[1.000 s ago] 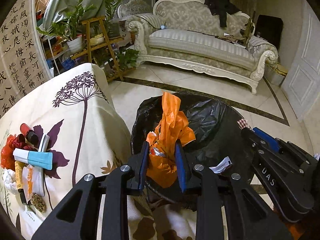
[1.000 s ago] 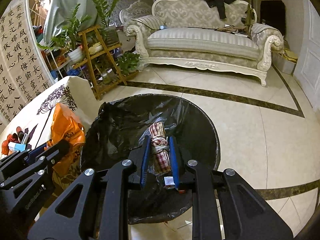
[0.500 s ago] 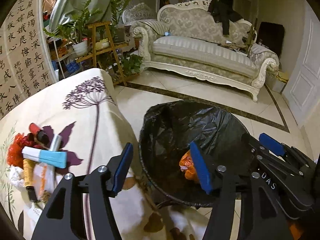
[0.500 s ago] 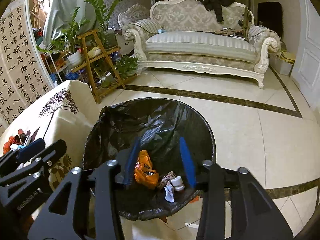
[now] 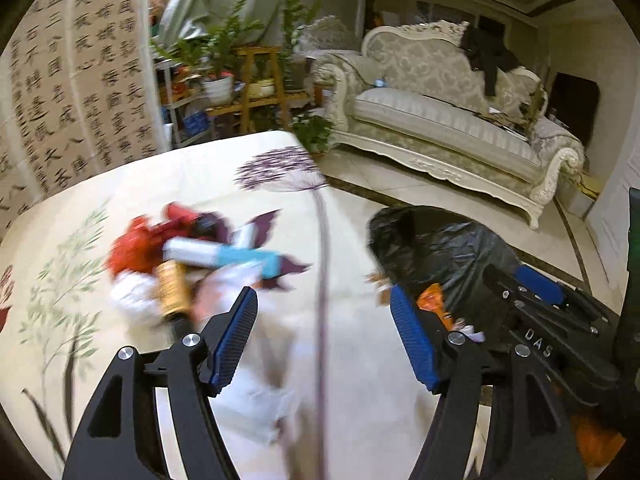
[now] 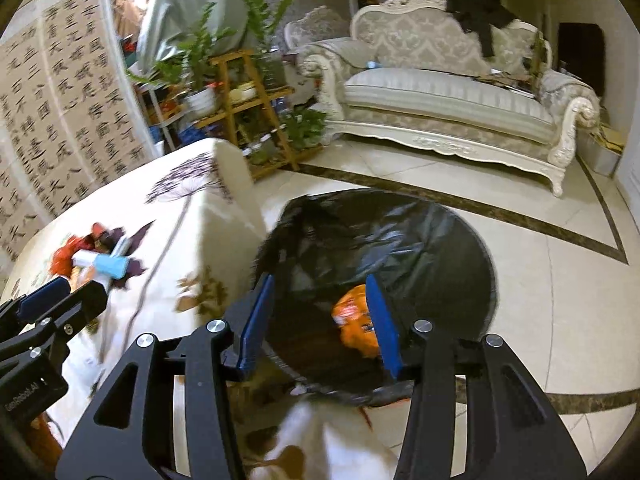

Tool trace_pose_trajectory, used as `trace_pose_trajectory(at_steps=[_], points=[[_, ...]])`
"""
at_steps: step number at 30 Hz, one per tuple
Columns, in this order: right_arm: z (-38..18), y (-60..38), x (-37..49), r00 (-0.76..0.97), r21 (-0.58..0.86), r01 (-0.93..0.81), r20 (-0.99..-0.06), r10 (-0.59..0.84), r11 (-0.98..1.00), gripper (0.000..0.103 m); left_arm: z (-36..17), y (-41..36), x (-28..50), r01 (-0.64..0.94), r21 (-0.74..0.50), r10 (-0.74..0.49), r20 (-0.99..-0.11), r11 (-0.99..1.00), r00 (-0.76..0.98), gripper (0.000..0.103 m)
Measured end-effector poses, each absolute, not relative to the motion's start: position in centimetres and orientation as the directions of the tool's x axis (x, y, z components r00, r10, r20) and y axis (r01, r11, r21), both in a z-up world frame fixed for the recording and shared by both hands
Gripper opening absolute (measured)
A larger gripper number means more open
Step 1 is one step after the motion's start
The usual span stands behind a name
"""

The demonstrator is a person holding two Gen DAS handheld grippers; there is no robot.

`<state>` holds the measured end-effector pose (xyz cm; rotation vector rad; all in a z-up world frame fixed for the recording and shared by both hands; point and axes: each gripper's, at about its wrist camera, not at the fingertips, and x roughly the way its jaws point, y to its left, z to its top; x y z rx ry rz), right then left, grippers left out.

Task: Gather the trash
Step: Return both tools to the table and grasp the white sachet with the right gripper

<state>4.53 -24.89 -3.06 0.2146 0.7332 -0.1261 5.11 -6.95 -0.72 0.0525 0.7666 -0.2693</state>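
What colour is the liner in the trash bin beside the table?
Black and glossy; the bin liner shows best in the right wrist view, with orange trash lying inside.

A cream tabletop [image 5: 168, 184] printed with purple dandelion heads and green sprigs carries a red wrapper [image 5: 136, 244], a white-and-turquoise tube [image 5: 224, 256] and an amber bottle [image 5: 173, 290]. A glossy black bin liner [image 6: 400, 236] frames an orange bag [image 6: 352, 316]. Black tongs [image 5: 322, 340] wear ribbed blue pads [image 5: 234, 340]. Black calligraphy covers a beige screen [image 5: 80, 92]; the sofa [image 5: 448, 120] is ivory and grey damask.
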Motion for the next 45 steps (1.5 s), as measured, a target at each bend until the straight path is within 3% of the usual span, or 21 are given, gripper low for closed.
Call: trace_pose_trajectory(at_steps=[7,21,25,45], points=[[-2.5,-19.9,3.9,0.739,0.142,0.083,-0.673,0.035,0.986,0.053,-1.2,-1.7,3.5,0.153,-0.038,-0.135,-0.704,0.988,0.697,0.069],[-2.6,-10.8,3.2,0.691,0.125,-0.144,-0.698,0.190,0.982,0.054,-2.8,7.2,1.0,-0.040,-0.029,0.007,-0.724,0.999,0.690,0.069],[-3.0,-9.2,3.5,0.662,0.128,-0.190,-0.715,0.223,0.973,0.061,-3.1,9.0,0.9,-0.081,-0.036,0.029,-0.728,0.996,0.685,0.069],[-4.7,-4.8,4.2,0.611,0.008,-0.293,-0.767,0.194,0.956,0.061,-4.1,12.6,1.2,-0.164,-0.058,0.066,-0.748,0.985,0.660,0.069]])
